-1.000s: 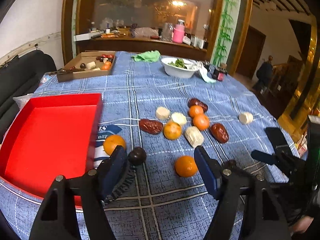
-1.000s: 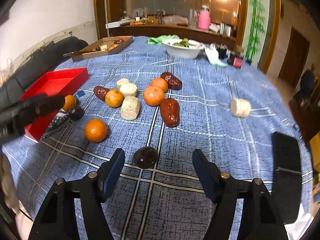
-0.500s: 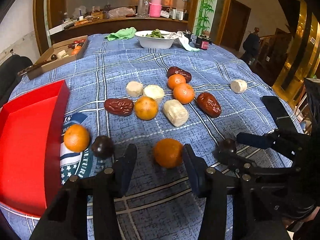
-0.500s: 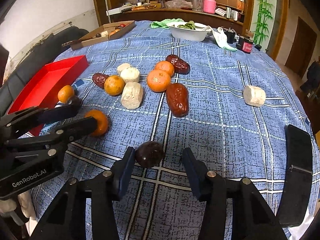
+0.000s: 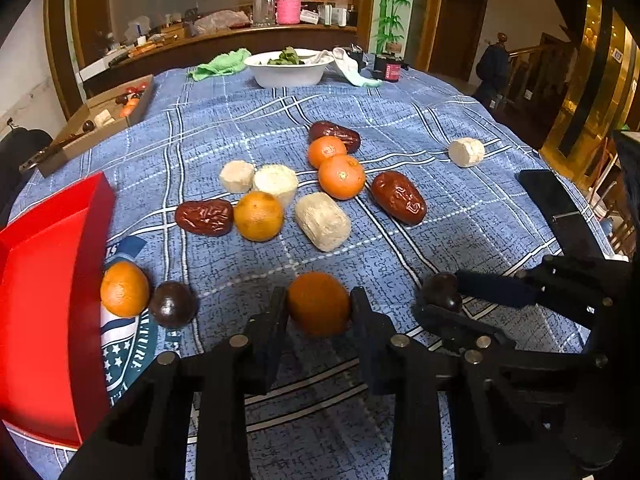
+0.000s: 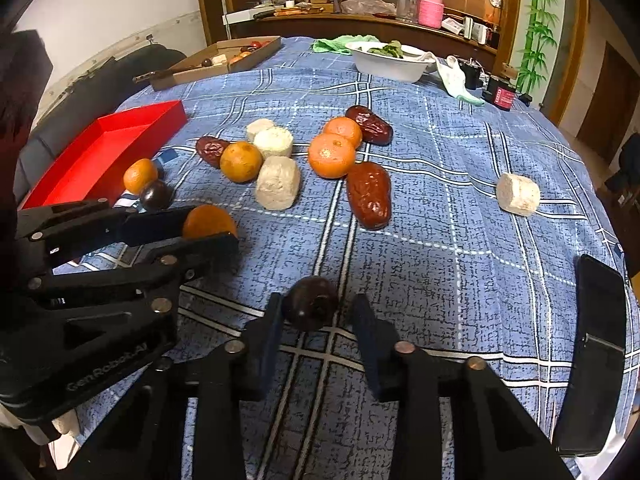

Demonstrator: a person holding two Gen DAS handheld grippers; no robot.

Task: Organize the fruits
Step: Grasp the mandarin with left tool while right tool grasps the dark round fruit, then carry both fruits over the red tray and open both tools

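On the blue-checked desk [image 5: 440,128], the red tray [image 5: 44,320] sits at the far left. Just beside its wall lie a small orange [image 5: 124,289] and a dark round fruit [image 5: 173,304], touching each other. To the right of the tray, the left tongs [image 5: 319,306] are closing, pads against both sides of an orange [image 5: 319,303]. Further from the tray, the right tongs [image 6: 314,310] are closed on a dark plum [image 6: 311,303]. Only the right wrist view shows that plum squarely between the pads; the left wrist view shows the right tongs side-on, the plum [image 5: 440,291] at their tips. Dates, oranges and pale cylinders cluster beyond.
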